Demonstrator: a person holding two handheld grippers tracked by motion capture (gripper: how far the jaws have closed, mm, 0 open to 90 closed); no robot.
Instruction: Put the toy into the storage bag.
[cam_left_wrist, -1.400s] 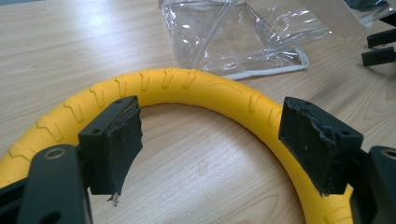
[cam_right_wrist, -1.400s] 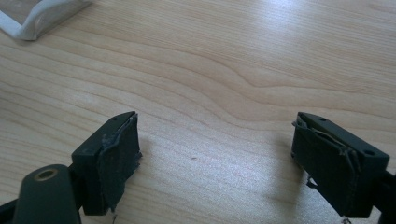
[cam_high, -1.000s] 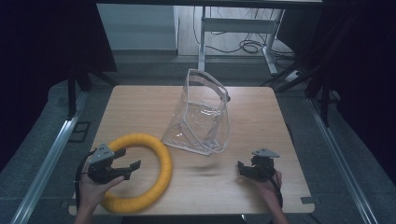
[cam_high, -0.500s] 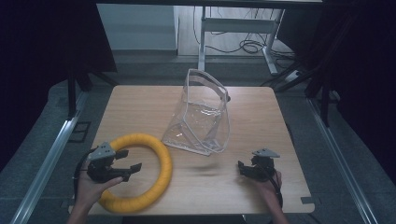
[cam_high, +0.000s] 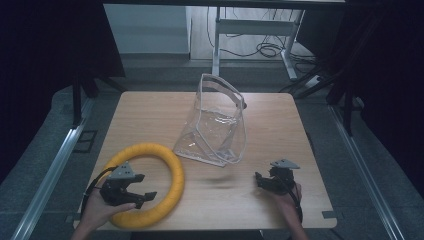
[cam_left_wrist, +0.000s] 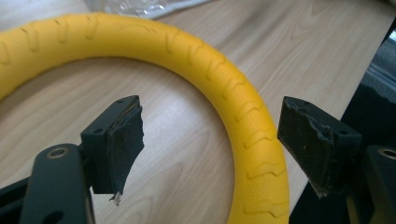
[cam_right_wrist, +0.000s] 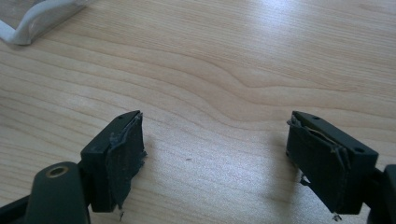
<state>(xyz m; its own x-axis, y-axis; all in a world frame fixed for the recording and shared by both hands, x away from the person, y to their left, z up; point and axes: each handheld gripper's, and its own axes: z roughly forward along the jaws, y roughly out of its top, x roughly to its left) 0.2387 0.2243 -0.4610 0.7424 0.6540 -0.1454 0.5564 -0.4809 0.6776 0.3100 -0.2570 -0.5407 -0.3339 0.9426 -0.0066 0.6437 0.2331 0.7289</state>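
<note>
A yellow ribbed ring lies flat on the wooden table at its front left. My left gripper hovers over the ring's hole, open. In the left gripper view the ring curves between the wide-apart jaws of the left gripper, closer to the right one, and neither pad touches it. A clear plastic bag stands slumped at the table's middle. My right gripper rests open near the front right. In the right gripper view the right gripper has only bare wood between its jaws.
The bag's white edge shows at the top left of the right gripper view. The table's front edge runs close to the left gripper's right jaw. Beyond the table stand a desk frame and floor cables.
My left gripper has shifted a little toward the table's front edge over the ring. The right gripper, the ring and the bag have stayed put.
</note>
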